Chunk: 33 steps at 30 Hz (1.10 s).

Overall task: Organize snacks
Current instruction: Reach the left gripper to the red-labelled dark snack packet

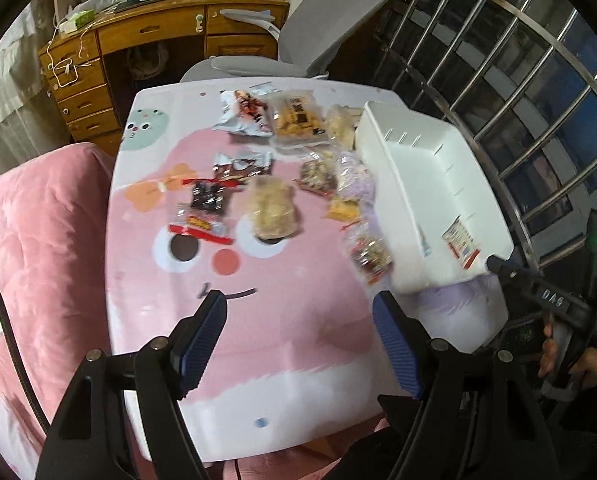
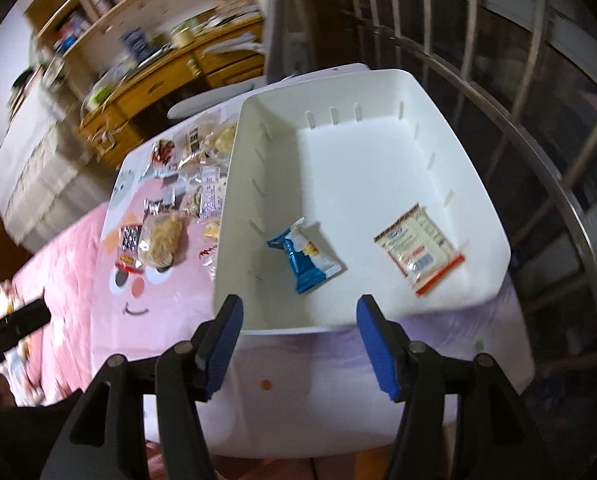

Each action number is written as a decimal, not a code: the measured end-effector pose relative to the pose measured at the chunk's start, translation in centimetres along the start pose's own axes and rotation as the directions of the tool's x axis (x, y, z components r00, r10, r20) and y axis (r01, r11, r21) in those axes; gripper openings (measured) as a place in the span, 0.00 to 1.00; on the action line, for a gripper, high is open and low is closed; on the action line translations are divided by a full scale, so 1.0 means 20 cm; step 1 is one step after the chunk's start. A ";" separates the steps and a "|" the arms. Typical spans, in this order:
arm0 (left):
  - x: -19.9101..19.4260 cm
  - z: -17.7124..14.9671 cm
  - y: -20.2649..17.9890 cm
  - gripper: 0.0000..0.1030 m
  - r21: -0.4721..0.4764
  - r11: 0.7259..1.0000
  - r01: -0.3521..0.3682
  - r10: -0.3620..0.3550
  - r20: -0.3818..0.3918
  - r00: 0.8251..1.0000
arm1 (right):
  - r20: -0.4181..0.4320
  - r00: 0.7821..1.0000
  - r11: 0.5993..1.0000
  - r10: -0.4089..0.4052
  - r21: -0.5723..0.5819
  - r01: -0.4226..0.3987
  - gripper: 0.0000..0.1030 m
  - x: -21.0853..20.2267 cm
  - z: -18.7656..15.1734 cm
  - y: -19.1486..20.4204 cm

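Note:
Several snack packets lie scattered on a table with a pink cartoon cover (image 1: 298, 344): a beige cracker pack (image 1: 272, 208), a dark packet (image 1: 208, 196), a yellow bag (image 1: 298, 118) and a clear pack (image 1: 368, 254) beside the white bin (image 1: 402, 184). In the right wrist view the bin (image 2: 358, 160) holds a blue packet (image 2: 304, 258) and a beige red-edged packet (image 2: 418, 246). My left gripper (image 1: 298, 304) hangs open over bare cover near the front edge, nothing between its fingers. My right gripper (image 2: 300, 306) stands open over the bin's near rim, also empty.
A grey office chair (image 1: 330, 28) and a wooden desk (image 1: 150, 36) stand beyond the table. A pink blanket (image 1: 38, 240) lies to the left. Metal window bars (image 1: 538, 80) run close along the right side. A hand (image 1: 550, 348) holds the right gripper's handle.

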<state>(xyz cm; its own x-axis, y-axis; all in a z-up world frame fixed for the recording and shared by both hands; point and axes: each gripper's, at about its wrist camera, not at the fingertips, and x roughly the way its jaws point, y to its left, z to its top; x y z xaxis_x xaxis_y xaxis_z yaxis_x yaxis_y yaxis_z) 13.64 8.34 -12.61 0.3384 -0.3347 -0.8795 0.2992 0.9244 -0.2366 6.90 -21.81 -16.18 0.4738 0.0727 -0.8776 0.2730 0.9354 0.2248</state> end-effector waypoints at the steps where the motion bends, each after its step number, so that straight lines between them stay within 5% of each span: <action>1: -0.01 0.00 0.04 0.72 0.005 1.000 -0.004 0.004 -0.008 1.000 | 0.005 1.000 1.000 -0.004 0.019 0.003 0.61 -0.01 -0.01 0.01; 8: -0.07 0.02 0.25 0.72 0.046 0.999 0.000 0.000 -0.012 1.000 | 0.016 1.000 0.980 -0.022 0.196 0.018 0.64 -0.02 -0.13 0.11; 16: -0.04 0.02 0.43 0.74 0.038 0.999 0.037 -0.037 -0.024 0.999 | -0.030 1.000 0.911 -0.006 0.412 0.017 0.68 0.07 -0.31 0.24; 33: 0.23 0.17 0.58 0.78 -0.068 0.997 -0.036 0.040 0.053 0.998 | -0.080 0.997 0.822 -0.009 0.567 0.052 0.68 0.36 -0.34 0.43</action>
<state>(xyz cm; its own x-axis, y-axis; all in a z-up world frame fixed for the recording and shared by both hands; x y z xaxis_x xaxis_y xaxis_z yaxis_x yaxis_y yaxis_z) 21.72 16.93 -18.04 0.3973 -0.3067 -0.8649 0.2251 0.9463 -0.2321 6.99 -10.86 -23.35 0.4034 0.0920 -0.9104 0.7239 0.5765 0.3790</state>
